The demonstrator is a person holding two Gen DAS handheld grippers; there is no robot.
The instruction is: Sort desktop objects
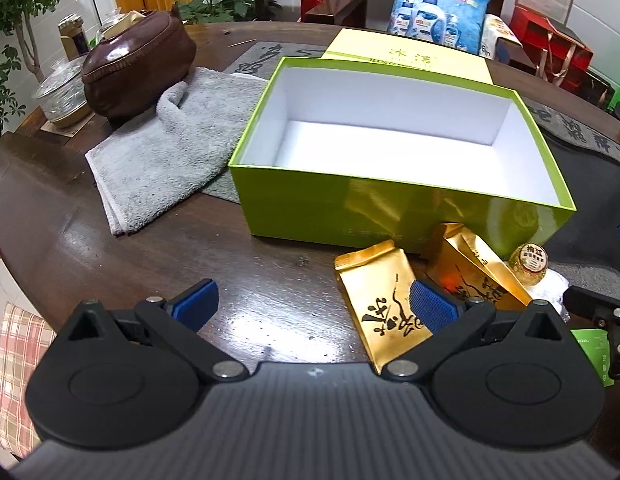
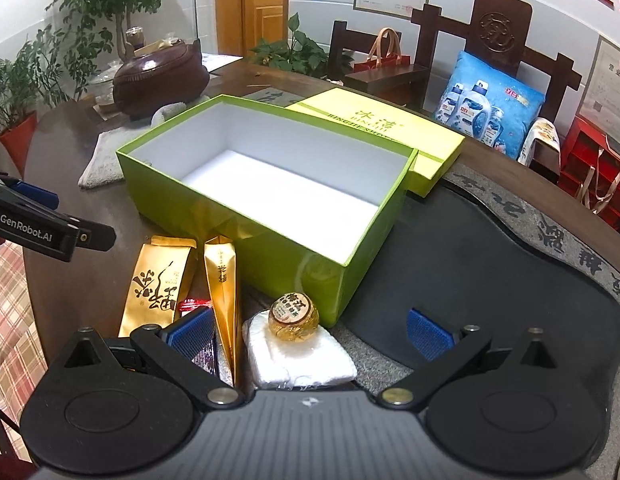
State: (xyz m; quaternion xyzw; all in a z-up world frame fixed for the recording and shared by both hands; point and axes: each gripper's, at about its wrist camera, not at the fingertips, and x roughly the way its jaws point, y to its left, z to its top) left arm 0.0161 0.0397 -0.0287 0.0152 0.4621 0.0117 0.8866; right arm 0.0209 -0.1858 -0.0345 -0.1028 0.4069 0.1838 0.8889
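- While the green box (image 2: pixel 246 200) sits empty, both claws gape wide: left claw (image 1: pixel 313 304), right claw (image 2: pixel 310 328).
- Gold packets (image 2: pixel 158 284) lie just before it on the surface; I'd pinch one flat across its width.

"GenRobot.AI" marks the left gripper (image 2: pixel 50 220); the lid (image 2: pixel 373 128) perhaps reads "BINGJIE".

Green box (image 2: pixel 246 216), lid off, white inside, nothing in it, upright on the dark wooden table; yellow lid (image 2: pixel 389 128) flat just behind, touching its far edge; flat gold packet (image 2: pixel 158 280) with black brush lettering lying in front of the box; second gold packet (image 2: pixel 224 280) on edge beside it; foil-wrapped ball (image 2: pixel 294 314) with round label resting on a white wrapped pad (image 2: pixel 302 360).
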